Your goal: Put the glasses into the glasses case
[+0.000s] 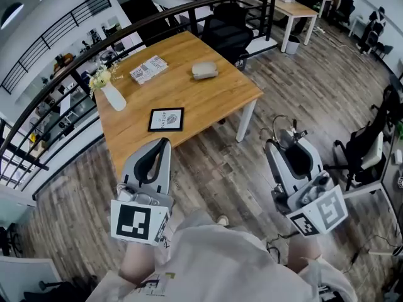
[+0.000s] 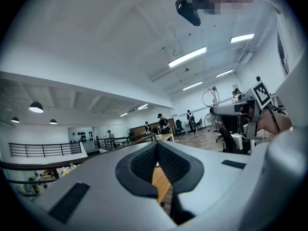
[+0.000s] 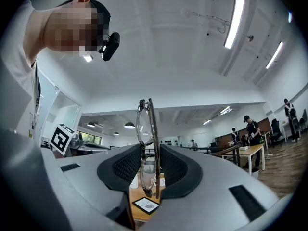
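Right gripper view: what has the right claw (image 3: 147, 163) got? — A

Glasses (image 3: 146, 124); folded, standing on edge between the pads; jaws partly apart, pressing on the frame from both sides; upper half of the frame sticks up past the jaw tips. — B

Left claw? — A

Left claw (image 2: 158, 163) holds nothing; left gripper view shows the pads meeting at the tip, nothing between them; a sliver of wood shows through the gap lower down. — B

Where's the glasses case? — A

Head view: glasses case (image 1: 204, 70) lies on the wooden worktop (image 1: 208, 102), toward its far side; grey; looks closed, too small to be sure; well apart from both claws. — B

Other items on the worktop? — A

White vase (image 1: 113, 97) with flowers near the left edge; booklet (image 1: 148, 69) between vase and case; dark-framed card (image 1: 166, 119) on the near part. — B

Claw positions? — A

Both out in front of the person; left claw tip at the worktop's near edge, just below the card; right claw off to the right, over the wood floor (image 1: 315, 74), near the white leg (image 1: 244, 121); glasses are beside the worktop, not above it. — B
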